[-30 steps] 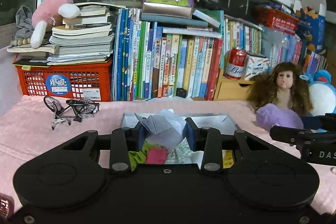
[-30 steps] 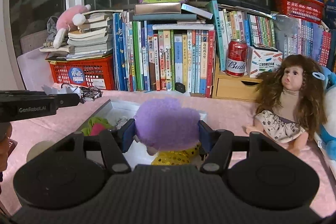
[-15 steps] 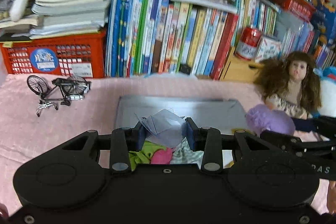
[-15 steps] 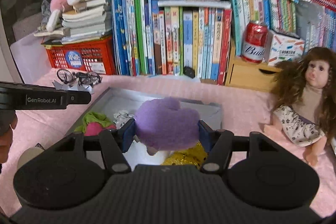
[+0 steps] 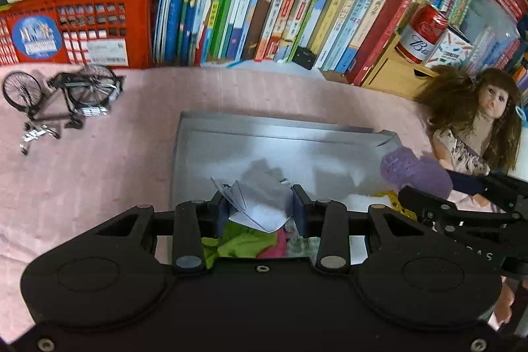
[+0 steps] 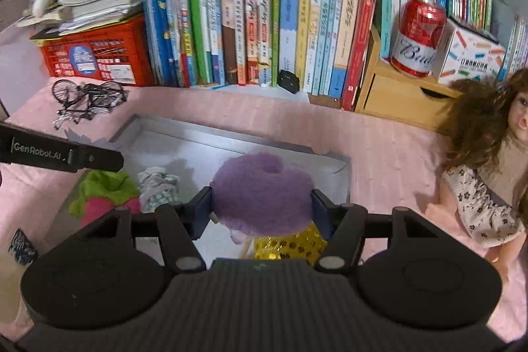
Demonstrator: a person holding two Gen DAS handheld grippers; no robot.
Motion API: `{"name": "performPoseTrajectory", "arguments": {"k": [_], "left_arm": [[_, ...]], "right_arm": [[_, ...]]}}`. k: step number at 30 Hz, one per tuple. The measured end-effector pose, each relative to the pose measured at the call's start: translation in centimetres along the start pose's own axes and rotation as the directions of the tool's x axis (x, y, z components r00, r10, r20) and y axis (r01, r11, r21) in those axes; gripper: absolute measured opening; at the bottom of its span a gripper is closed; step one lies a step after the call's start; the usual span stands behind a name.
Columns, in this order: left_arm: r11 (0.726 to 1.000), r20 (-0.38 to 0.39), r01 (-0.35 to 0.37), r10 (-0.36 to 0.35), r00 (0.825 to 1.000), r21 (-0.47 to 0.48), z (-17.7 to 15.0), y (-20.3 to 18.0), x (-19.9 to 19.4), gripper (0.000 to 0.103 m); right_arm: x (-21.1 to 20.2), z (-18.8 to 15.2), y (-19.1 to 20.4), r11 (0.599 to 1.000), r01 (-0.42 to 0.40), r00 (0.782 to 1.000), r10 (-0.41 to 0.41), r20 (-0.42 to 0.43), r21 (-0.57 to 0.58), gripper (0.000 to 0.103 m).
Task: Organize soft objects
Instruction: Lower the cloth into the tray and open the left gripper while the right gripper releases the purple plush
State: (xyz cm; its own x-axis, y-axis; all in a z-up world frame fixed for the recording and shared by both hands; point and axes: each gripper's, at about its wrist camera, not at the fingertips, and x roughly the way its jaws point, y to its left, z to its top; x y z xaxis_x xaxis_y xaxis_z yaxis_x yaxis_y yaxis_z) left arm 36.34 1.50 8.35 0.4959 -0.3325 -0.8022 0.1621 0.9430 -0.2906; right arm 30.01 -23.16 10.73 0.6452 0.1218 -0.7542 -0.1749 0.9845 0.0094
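Note:
My left gripper (image 5: 260, 207) is shut on a folded white paper piece (image 5: 257, 203), held over the near left part of a shallow grey box (image 5: 280, 131) on the pink cloth. My right gripper (image 6: 262, 207) is shut on a purple plush toy (image 6: 262, 193) with a yellow sequined part (image 6: 290, 244) hanging below, over the box's (image 6: 231, 141) right half. Inside the box lie a green and pink cloth (image 6: 102, 190) and a small patterned cloth (image 6: 156, 187). The purple plush (image 5: 414, 170) and the right gripper's frame also show at the right of the left wrist view.
A row of upright books (image 6: 264, 22) lines the back, beside a red crate (image 6: 95, 55) under stacked books. A model bicycle (image 5: 62, 94) lies left of the box. A long-haired doll (image 6: 488, 167) sits right, near a wooden drawer (image 6: 396, 98) and red can (image 6: 417, 38).
Both grippers have tipped downward and moved forward over the grey box, each still carrying its object. The box now fills more of both views.

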Motion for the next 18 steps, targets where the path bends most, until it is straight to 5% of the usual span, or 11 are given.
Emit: {"name": "performPoseTrajectory", "arguments": {"k": [18], "left_arm": [[0.999,-0.07,-0.048,0.047,0.996,-0.014,0.9,1.4,5.0,0.037]], "right_arm": [[5.8,1.1,-1.7,0.996,0.03,0.997,-0.024,-0.074,0.078,0.066]]}}
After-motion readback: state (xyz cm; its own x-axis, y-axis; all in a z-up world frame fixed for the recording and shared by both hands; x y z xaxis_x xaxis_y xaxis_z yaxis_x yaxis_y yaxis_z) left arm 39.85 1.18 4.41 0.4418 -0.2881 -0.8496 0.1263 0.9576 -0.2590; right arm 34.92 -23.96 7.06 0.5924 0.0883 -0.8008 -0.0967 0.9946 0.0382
